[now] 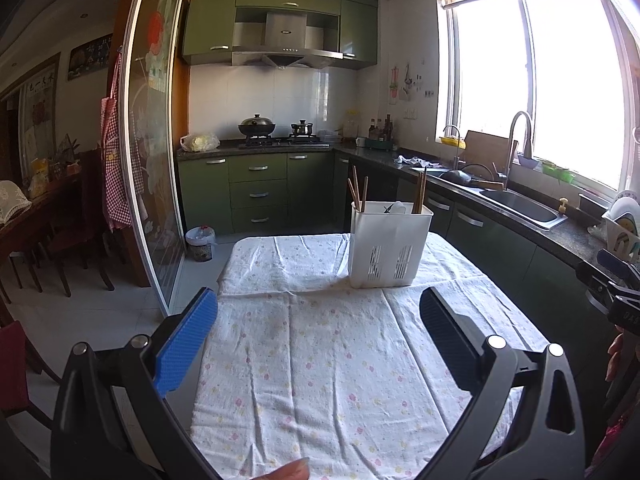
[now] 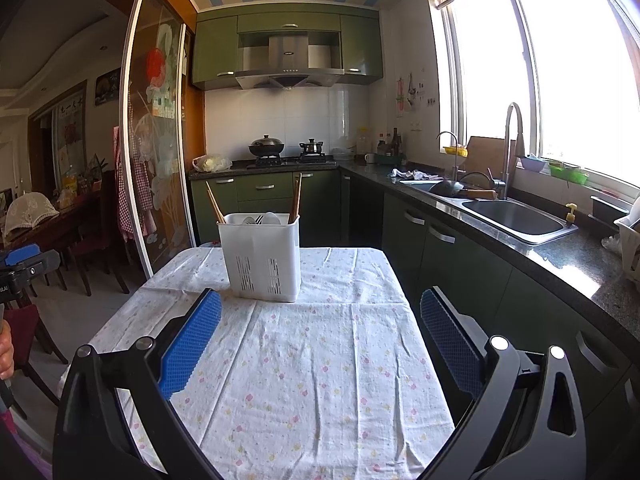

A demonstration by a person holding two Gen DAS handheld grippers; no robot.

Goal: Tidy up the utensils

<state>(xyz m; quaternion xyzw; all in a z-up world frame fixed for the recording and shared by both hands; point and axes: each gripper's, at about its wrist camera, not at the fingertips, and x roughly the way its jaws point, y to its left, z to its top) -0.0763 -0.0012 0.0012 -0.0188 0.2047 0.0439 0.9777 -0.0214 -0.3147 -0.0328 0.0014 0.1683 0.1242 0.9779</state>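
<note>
a white utensil caddy (image 1: 390, 246) stood upright at the far end of a table draped in a floral cloth (image 1: 320, 360), with wooden chopsticks (image 1: 358, 189) poking from its outer compartments and metal cutlery (image 2: 256, 220) between them. the left gripper (image 1: 318, 312) and right gripper (image 2: 320, 312) both hovered above the cloth, jaws spread wide and holding nothing, well short of the caddy.

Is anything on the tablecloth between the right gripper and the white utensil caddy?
Nothing: in the right wrist view only bare floral tablecloth lies between the open right gripper and the utensil caddy.
</note>
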